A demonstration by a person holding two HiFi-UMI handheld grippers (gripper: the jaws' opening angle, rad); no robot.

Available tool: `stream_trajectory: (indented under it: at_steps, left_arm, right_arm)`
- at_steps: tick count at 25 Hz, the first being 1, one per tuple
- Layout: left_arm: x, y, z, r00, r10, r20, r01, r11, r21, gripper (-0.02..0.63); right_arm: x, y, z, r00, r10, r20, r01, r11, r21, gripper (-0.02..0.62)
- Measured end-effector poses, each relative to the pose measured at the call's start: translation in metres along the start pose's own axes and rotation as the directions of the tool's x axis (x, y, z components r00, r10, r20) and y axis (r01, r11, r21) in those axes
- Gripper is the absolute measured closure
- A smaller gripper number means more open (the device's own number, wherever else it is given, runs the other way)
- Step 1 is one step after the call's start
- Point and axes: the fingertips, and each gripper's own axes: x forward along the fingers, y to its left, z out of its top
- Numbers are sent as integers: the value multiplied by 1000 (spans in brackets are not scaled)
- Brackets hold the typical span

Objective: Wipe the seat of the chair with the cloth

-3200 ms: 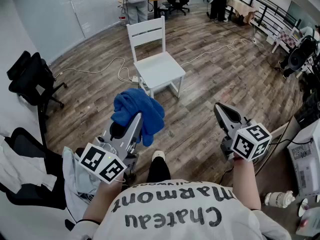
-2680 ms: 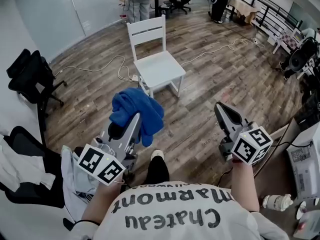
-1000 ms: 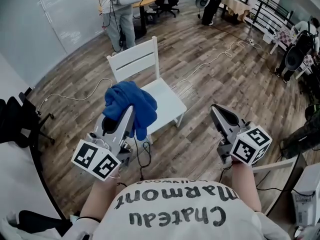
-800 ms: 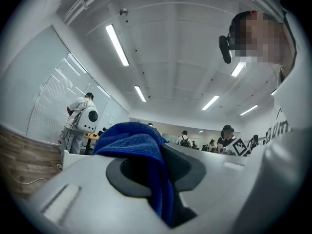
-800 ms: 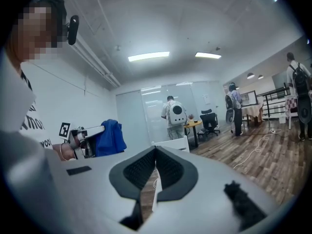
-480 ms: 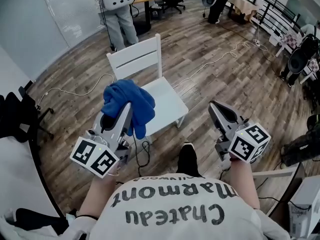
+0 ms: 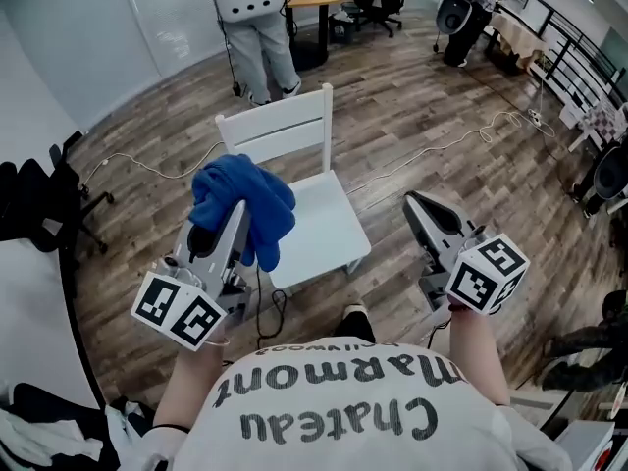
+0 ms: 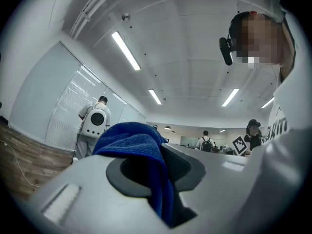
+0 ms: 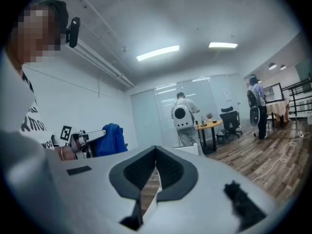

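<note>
Starting on your left: the black office chair [image 7: 39, 189] that was way off to the side a few seconds ago is sliding out of frame, because you've been walking in. Your left gripper [image 7: 234, 226] is still carrying the blue cloth [image 7: 240, 199]. Its jaws are clamped on a fold, with the rest bunching up over the tips and hanging down one side. The big change is the white chair [image 7: 314, 214]. It was well across the room a moment ago, and now it's sitting right in front of you, with the seat showing just past the cloth in the head view. So I'd say the approach is basically done, but the wiping isn't happening yet, since the cloth is hanging up in the air and isn't touching the seat. You're probably going to need to drop that left gripper down next. Behind the chair a person [image 7: 257, 8] with a white backpack is standing with their back to you. Your right gripper [image 7: 417, 204] is staying out to the side, jaws closed with nothing between them. The seat is plain white slats-and-panel stuff, the floor [image 7: 461, 106] is wood plank with cables [image 7: 432, 150] trailing across it, and there's a railing [image 7: 579, 42] running along the far right.
</note>
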Motion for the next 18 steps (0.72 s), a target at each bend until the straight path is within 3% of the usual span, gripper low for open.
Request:
stream_trajectory:
  at_steps: [10,18]
  left_arm:
    - [61,13,-2,979,184,85,-185,983,4,525]
    - [94,18,-19,956,276,102,-277,961,-6,525]
  right_arm:
    - [56,-80,27,983,174,-49,-177,982,-59,580]
    - [98,-115,26,947,308,-95,-314,948,-58,580]
